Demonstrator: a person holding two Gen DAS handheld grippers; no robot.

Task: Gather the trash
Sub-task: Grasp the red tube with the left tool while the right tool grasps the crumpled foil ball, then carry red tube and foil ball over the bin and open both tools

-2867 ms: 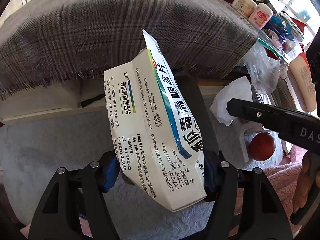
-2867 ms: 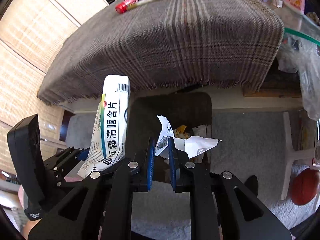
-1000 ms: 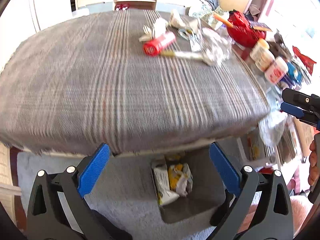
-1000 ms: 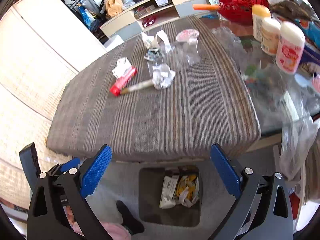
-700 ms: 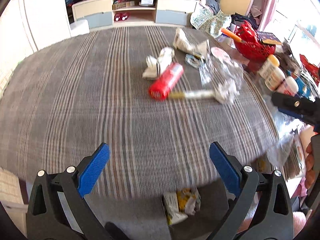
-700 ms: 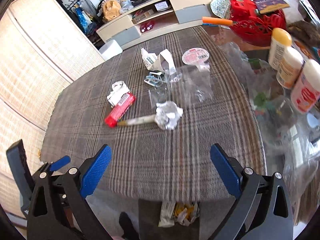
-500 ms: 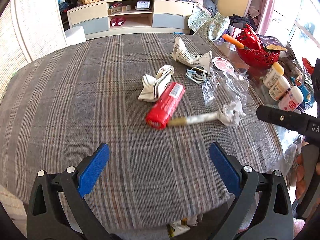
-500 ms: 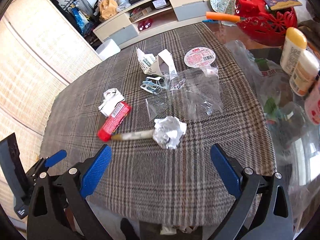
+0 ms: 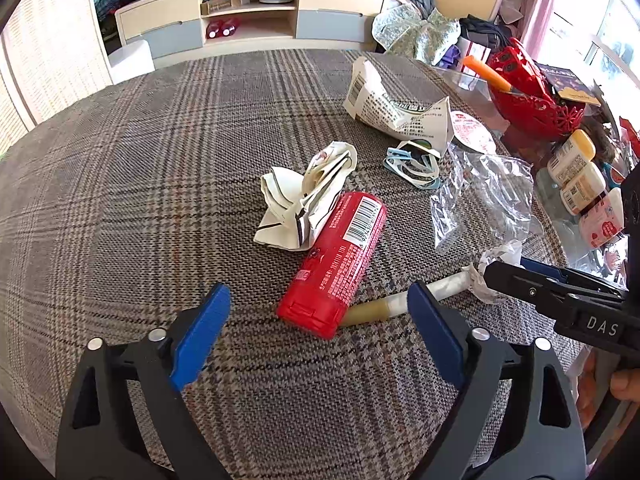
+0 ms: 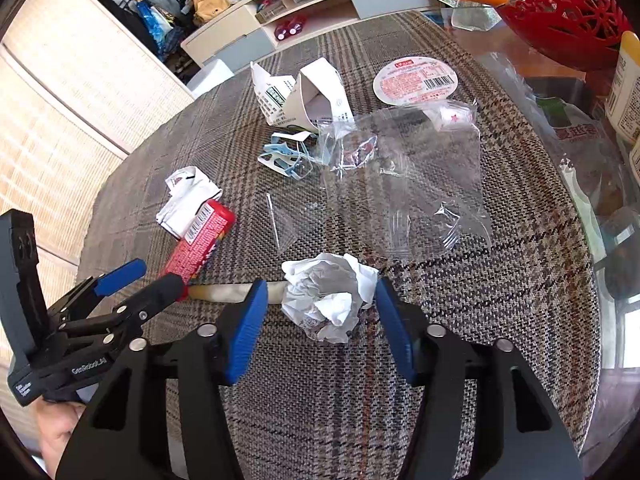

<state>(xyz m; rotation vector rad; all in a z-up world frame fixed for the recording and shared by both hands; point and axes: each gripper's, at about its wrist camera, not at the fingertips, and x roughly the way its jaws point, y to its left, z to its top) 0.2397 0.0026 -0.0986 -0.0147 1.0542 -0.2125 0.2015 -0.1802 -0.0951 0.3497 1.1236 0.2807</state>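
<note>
Trash lies scattered on the plaid tablecloth [image 9: 140,184]. A red tube [image 9: 340,264] [image 10: 200,240] lies with its near end between the blue pads of my left gripper [image 9: 316,300]. The jaws are closing and the pads stand clear of the tube. A crumpled white paper ball [image 10: 328,296] on a beige rolled stick [image 10: 224,292] sits between the pads of my right gripper [image 10: 320,286]. Those jaws are also closing, with a gap left at the left pad. A crumpled wrapper [image 9: 308,200], a torn carton [image 9: 396,108] and a clear plastic bag [image 10: 404,184] lie further back.
Blue-white plastic rings [image 10: 288,156] and a round lid [image 10: 416,80] lie behind the bag. A red basket [image 9: 532,100] and several bottles [image 9: 580,184] stand on the glass at the right. A TV cabinet [image 9: 256,20] is beyond the table. A hand [image 9: 624,384] holds the right gripper.
Both grippers came forward from the table's edge, with the bin below, to low over the trash. Their jaws have narrowed, the right much more, around the red tube and the paper ball.
</note>
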